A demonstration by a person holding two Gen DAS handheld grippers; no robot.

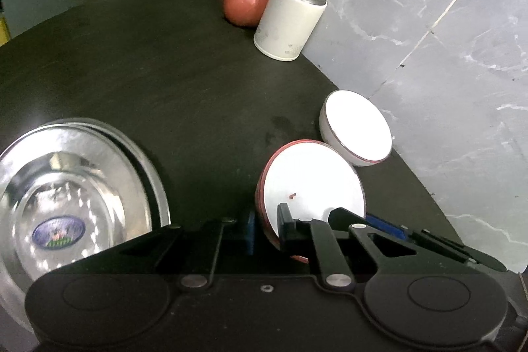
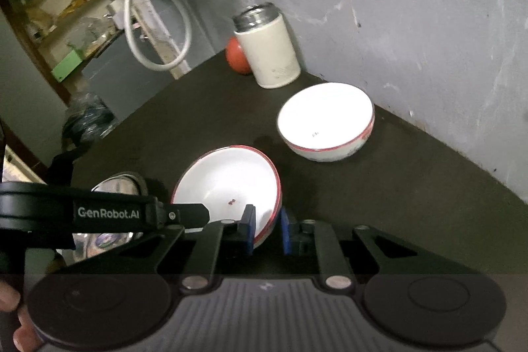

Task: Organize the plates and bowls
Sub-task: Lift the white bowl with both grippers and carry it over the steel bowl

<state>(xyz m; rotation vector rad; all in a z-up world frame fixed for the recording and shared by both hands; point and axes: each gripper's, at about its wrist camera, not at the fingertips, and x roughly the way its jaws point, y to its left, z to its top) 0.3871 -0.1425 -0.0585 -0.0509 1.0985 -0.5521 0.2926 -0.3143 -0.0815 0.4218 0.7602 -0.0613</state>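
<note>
Right tongs (image 2: 267,231) pinch the near bowl (image 2: 227,187), left tongs' (image 1: 260,233) state unclear; far bowl (image 2: 326,121) and steel plates (image 1: 79,187) sit apart, stacking unfinished.

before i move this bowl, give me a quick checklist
1. Right gripper on near bowl: ok, pads straddle the rim.
2. Left gripper on the same bowl: ok, rim sits between its pads, so both hold one bowl.
3. Far bowl upright, empty, free to take a stack: ok.
4. Table between the two bowls bare: ok.
5. Flask and ball apart from far bowl: ok.
6. Near bowl lifted off the table: cannot tell; it is tilted and its base is hidden.
</note>
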